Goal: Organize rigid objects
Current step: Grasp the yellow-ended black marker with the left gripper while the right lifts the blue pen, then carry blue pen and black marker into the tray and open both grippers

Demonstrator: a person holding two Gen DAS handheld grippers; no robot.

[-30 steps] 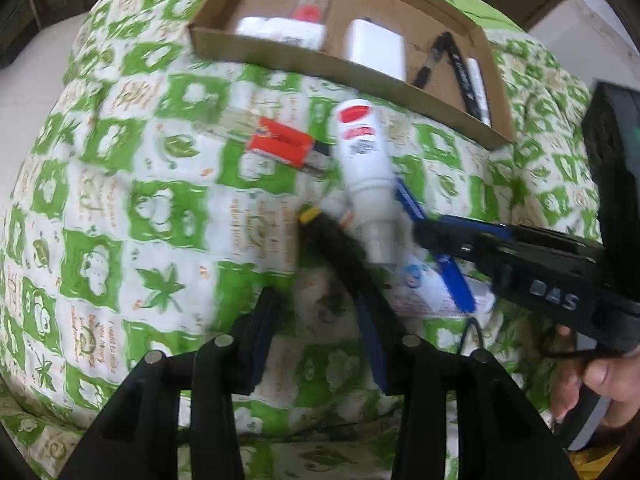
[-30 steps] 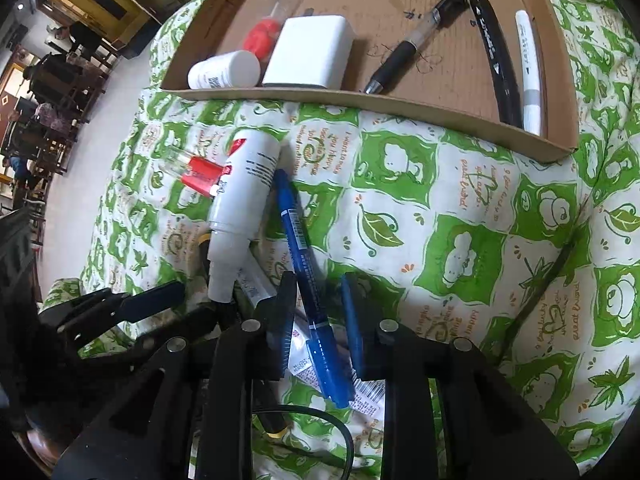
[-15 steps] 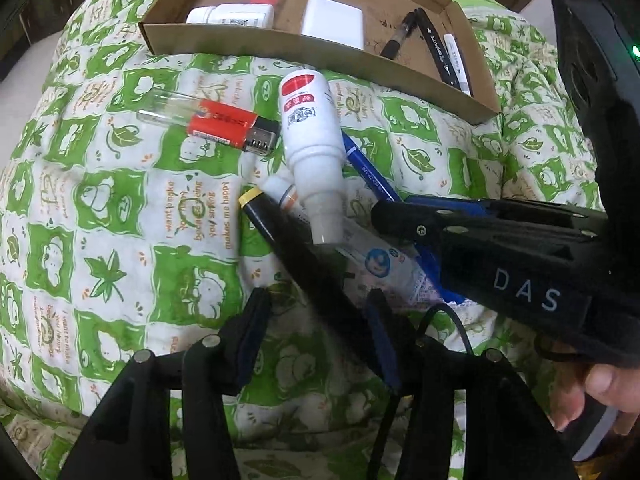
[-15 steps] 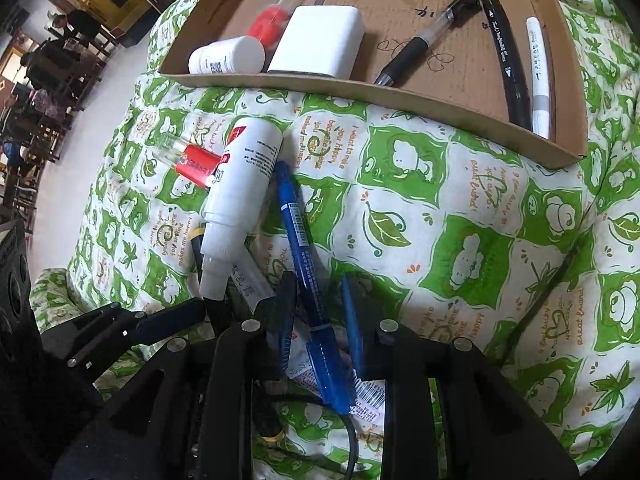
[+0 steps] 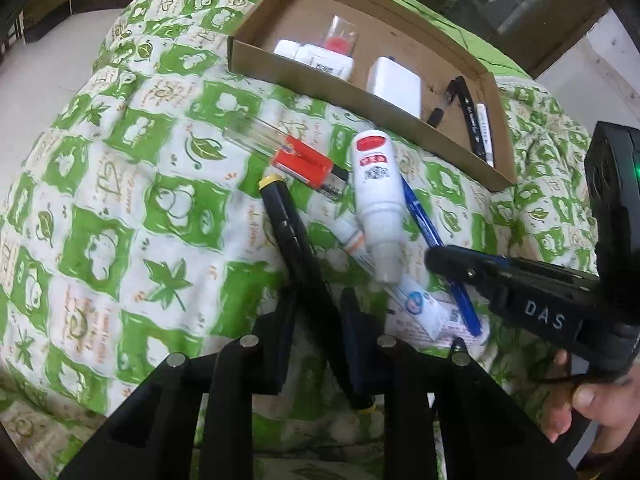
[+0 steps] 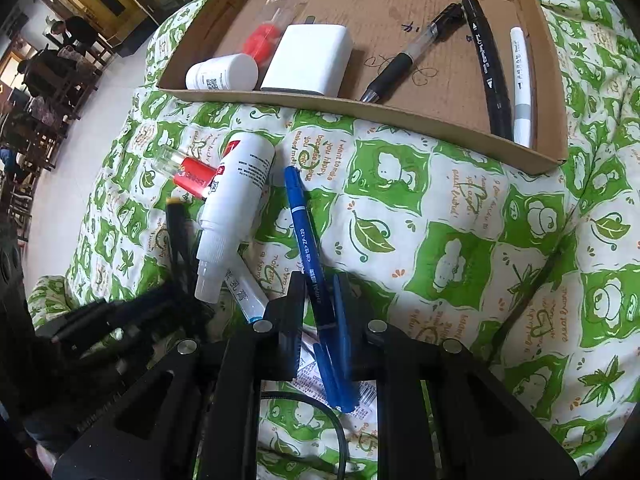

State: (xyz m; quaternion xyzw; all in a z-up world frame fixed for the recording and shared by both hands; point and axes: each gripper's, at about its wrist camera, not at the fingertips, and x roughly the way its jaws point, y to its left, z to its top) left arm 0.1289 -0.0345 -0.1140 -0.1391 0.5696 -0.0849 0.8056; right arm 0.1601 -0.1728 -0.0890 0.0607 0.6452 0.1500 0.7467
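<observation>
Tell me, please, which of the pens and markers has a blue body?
The blue pen between the right gripper's fingers, outside the box; the other pens and markers are black or white.

My left gripper [image 5: 316,312] straddles a marker [image 5: 294,240]; right of it lie a bottle [image 5: 376,196], then a pen [image 6: 310,256] between my right gripper's [image 6: 318,312] fingers. A tube [image 5: 408,292] lies under them. Behind, near the bedspread's [image 6: 452,248] far edge, sits a tray [image 6: 400,116] holding pens and boxes.
</observation>
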